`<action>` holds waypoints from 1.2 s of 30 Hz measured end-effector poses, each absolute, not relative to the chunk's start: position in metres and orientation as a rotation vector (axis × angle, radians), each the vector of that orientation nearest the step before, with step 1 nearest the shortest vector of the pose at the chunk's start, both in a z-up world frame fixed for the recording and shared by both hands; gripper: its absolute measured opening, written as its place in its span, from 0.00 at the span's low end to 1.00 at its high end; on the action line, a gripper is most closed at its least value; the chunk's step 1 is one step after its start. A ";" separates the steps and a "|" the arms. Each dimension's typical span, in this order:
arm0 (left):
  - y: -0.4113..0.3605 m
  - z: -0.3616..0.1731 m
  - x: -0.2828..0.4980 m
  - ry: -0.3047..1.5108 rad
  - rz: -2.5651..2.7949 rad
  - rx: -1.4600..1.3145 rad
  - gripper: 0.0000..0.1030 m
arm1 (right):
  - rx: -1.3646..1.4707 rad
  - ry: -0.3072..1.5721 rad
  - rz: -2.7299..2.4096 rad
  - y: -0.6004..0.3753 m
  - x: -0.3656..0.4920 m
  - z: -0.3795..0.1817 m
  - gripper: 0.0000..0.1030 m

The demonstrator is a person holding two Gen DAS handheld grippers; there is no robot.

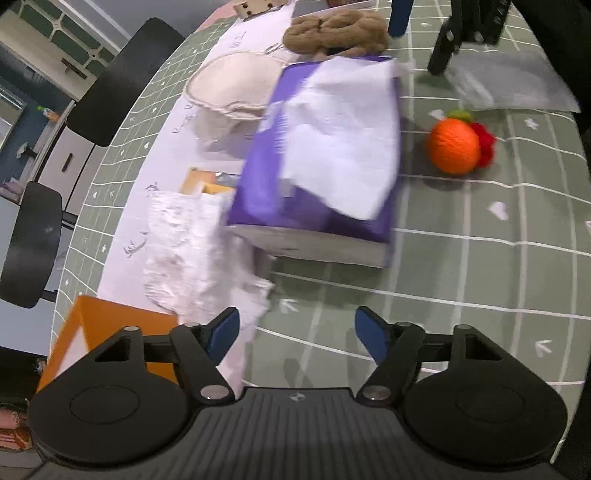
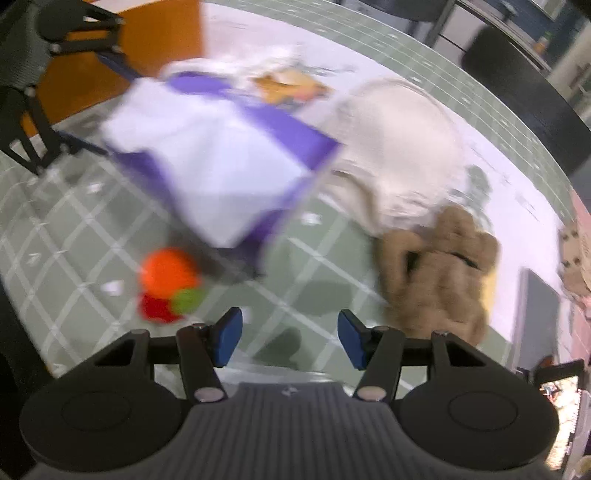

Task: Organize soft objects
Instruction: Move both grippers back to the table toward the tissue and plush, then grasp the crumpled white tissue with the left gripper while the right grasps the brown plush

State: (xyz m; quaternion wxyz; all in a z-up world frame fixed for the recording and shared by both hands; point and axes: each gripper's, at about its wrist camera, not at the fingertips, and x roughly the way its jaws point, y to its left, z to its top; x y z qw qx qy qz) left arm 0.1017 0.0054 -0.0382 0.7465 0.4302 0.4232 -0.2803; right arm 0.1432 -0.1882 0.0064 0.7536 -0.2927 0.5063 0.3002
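Observation:
A purple tissue box (image 1: 321,162) with a white tissue sticking out lies on the green grid mat (image 1: 480,277); it also shows blurred in the right wrist view (image 2: 221,162). An orange, red and green yarn toy (image 1: 458,146) lies to its right, also seen in the right wrist view (image 2: 168,288). A brown plush (image 1: 336,31) (image 2: 439,277) and a cream cloth bundle (image 1: 236,94) (image 2: 399,155) lie beyond. My left gripper (image 1: 297,334) is open and empty, just short of the box. My right gripper (image 2: 290,338) is open and empty above the mat.
Crumpled white tissue (image 1: 192,251) and an orange box (image 1: 107,336) lie at the left on a white paper strip. A clear plastic bag (image 1: 513,81) lies at the far right. Black chairs (image 1: 122,77) stand beyond the table edge.

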 end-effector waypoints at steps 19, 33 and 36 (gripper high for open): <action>0.006 -0.042 0.171 0.872 -0.614 1.046 0.83 | -0.601 1.078 0.613 -0.214 0.199 0.015 0.56; 0.008 -0.043 0.203 0.999 -0.637 0.894 0.38 | -0.571 1.073 0.589 -0.229 0.208 0.017 0.56; 0.010 -0.041 0.203 1.002 -0.632 0.870 0.23 | -0.574 1.064 0.579 -0.230 0.208 0.020 0.62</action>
